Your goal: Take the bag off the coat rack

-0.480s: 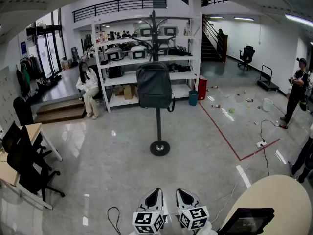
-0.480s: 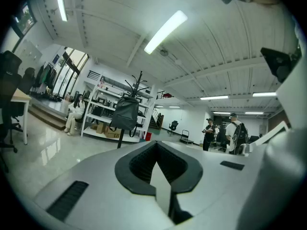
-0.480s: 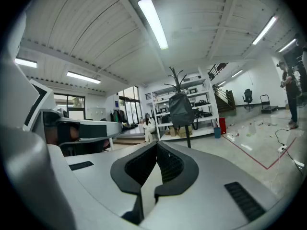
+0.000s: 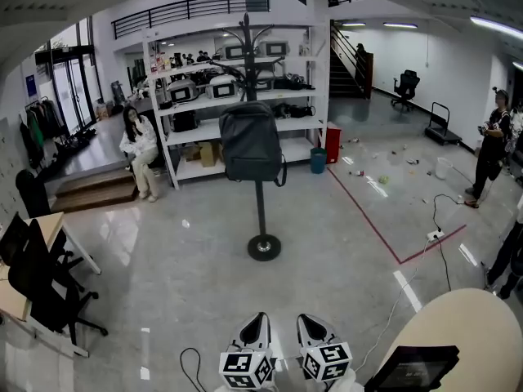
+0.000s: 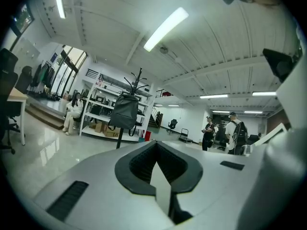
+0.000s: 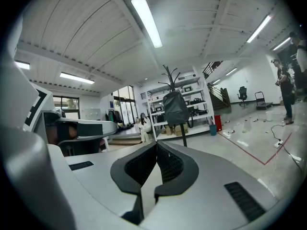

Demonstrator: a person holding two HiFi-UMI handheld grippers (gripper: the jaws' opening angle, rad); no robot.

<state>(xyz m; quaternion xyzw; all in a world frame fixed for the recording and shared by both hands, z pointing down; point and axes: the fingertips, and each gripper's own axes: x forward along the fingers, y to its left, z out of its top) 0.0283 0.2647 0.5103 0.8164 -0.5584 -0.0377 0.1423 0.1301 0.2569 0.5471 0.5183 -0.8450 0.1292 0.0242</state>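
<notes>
A dark grey backpack hangs high on a black coat rack, which stands on a round base in the middle of the glossy floor. My left gripper and right gripper sit side by side at the bottom of the head view, far short of the rack. Both point toward it, shut, with nothing between the jaws. The left gripper view shows the backpack small beyond the closed left gripper. The right gripper view shows the backpack above the closed right gripper.
White shelving with boxes stands behind the rack, and a person sits at its left. A round beige table bearing a dark screen is at the lower right. Desk and black chairs stand at the left. Red floor tape and cables lie at the right.
In the head view the rack and room have slid slightly left. Both grippers keep their place at the bottom edge and stay shut.
</notes>
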